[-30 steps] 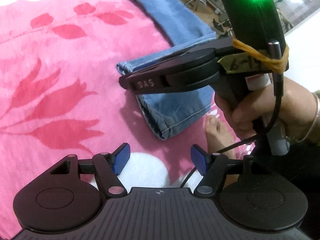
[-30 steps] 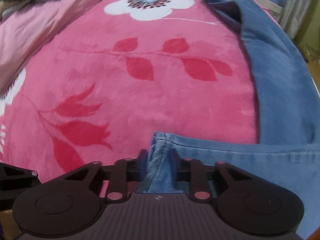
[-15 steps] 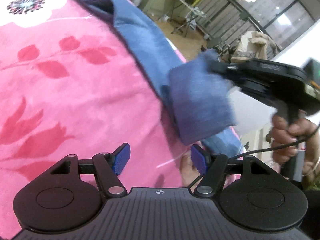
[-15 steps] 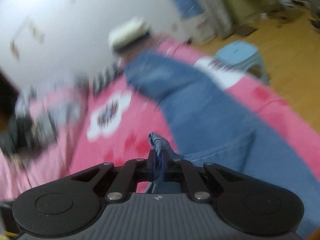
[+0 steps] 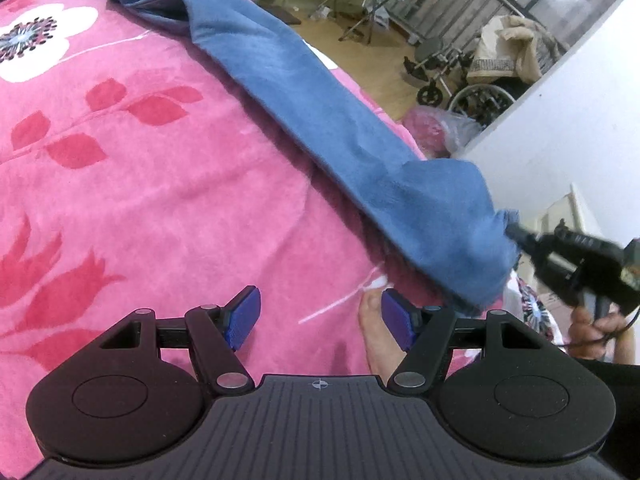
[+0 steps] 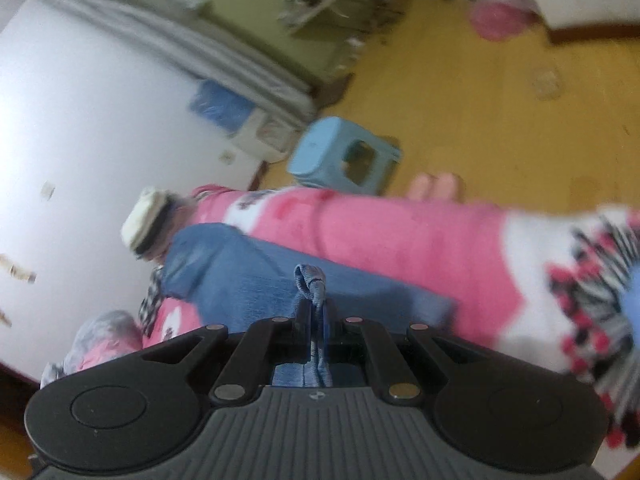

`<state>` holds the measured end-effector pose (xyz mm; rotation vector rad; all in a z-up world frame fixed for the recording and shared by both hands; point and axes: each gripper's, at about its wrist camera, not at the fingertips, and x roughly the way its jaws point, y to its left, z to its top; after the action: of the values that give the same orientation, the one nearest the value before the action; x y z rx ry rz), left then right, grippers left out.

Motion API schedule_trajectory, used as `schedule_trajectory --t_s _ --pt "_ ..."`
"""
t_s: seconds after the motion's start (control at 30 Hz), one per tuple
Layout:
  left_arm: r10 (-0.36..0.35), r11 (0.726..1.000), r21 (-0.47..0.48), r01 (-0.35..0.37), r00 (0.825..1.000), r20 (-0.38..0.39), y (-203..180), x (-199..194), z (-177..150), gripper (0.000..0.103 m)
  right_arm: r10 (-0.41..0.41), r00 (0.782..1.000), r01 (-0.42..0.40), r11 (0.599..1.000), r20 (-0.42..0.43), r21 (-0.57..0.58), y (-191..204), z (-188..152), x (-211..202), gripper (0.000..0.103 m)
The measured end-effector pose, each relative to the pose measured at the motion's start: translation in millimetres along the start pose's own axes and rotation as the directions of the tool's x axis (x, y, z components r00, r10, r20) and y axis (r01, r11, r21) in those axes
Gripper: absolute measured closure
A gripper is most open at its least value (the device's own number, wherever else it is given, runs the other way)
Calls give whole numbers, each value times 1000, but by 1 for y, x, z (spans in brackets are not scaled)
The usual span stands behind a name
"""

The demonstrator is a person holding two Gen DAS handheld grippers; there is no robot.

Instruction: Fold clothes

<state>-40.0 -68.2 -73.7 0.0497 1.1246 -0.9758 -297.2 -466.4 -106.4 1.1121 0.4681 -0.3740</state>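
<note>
Home bedroom, pink floral blanket [image 5: 168,184], wooden floor [image 6: 500,112], plastic stool [image 6: 344,156]

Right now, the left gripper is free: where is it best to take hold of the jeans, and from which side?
Probably the lower edge of the hem end of the jeans, approached from below in the left view. There the left gripper stands open, while the right gripper pinches the upper hem, leaving that edge hanging loose.

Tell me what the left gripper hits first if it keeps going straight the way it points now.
Most likely the pink blanket: the open left gripper has only blanket between its fingertips. The jeans lie further right; a bare foot sits close, depth unclear.
</note>
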Motion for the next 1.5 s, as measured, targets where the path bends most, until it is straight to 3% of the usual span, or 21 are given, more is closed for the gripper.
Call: schedule_trajectory --t_s 0.1,0.3,0.37,0.43,0.53,0.6,0.7,0.9,0.97,1.07,1.13,1.27,1.37,1.5 --pt "13 1000 28 -13 1000 -13 -7 4 0 36 -3 1000 2 998 22 59 -24 -7 -2 98" --pt "34 998 62 -31 999 -42 -14 11 0 36 86 996 -86 984 6 155 -51 -12 -7 96" --pt "39 998 58 -36 998 -44 -14 13 1 36 103 995 -101 982 -5 157 -55 -13 -9 91" --pt "43 998 55 -41 998 -44 -15 14 3 36 110 994 -106 981 -14 162 -56 -15 -8 73" --pt "52 997 59 -51 998 -29 -17 18 8 36 108 994 -105 983 -9 153 -52 -14 -11 72" --pt "66 995 71 -66 998 3 -22 23 16 36 77 997 -78 990 10 114 -49 -12 -14 75" --pt "70 993 85 -76 995 74 -35 33 34 36 26 999 -27 999 31 30 -40 -9 -21 95" --pt "55 972 218 -92 984 170 -76 71 60 36 -19 1000 21 993 18 -115 -14 -6 -28 96" --pt "57 961 259 -99 985 164 -85 87 60 36 -62 998 61 982 1 -177 -5 -3 -28 95" --pt "71 947 301 -109 988 135 -91 109 55 37 -178 983 179 934 31 -310 14 4 -28 93" --pt "79 947 304 -109 991 111 -91 118 49 37 -186 980 201 906 75 -374 25 11 -31 92" --pt "97 944 307 -125 990 105 -91 124 43 36 -132 991 106 838 -11 -535 57 18 -3 86" --pt "106 941 310 -135 989 107 -92 122 42 36 -110 988 20 782 -107 -623 84 18 39 74" --pt "111 940 313 -139 988 107 -94 119 39 36 -110 972 -44 787 -209 -616 106 31 101 72"
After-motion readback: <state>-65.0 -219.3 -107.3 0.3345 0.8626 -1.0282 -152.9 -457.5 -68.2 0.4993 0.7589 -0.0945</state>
